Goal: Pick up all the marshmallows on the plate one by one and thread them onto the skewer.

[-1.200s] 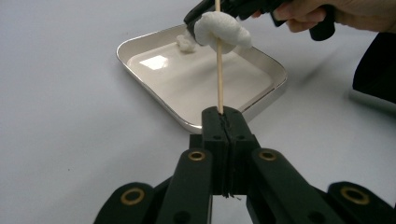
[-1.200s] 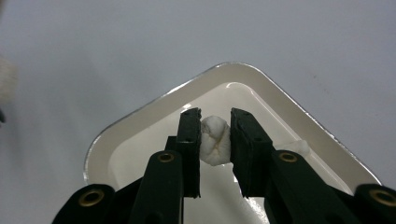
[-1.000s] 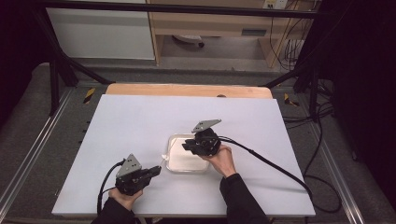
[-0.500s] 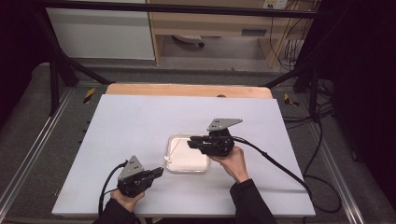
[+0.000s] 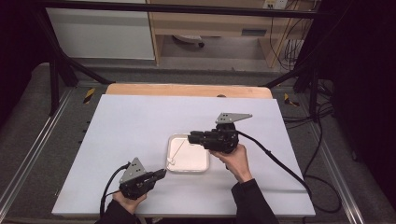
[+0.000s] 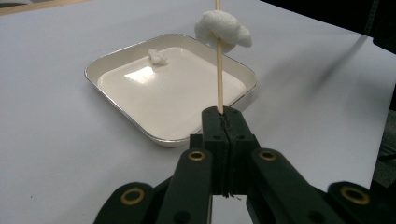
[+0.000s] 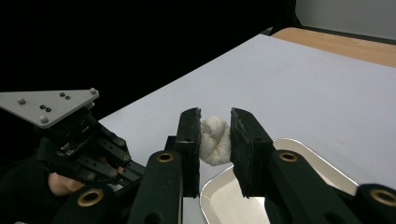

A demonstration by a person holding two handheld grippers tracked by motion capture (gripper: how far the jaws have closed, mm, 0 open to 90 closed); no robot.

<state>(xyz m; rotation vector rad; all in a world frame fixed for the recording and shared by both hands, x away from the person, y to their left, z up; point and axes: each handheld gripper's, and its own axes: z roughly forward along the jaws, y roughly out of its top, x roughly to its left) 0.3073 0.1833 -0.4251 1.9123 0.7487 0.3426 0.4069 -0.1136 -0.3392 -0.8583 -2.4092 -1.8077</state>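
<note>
Right gripper (image 5: 192, 138) level over tray (image 5: 201, 165), pinching marshmallow (image 7: 214, 140).

The left tool (image 5: 159, 174) is lying low near the bench's front edge, jaws pressed together; the right tool (image 5: 192, 137) is hovering level, jaws slightly parted, pointing left.

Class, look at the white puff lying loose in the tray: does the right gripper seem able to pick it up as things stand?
Probably not yet. The right gripper already holds a white piece between its jaws, so it has no room for the loose puff in the tray, though nothing blocks the way.
</note>
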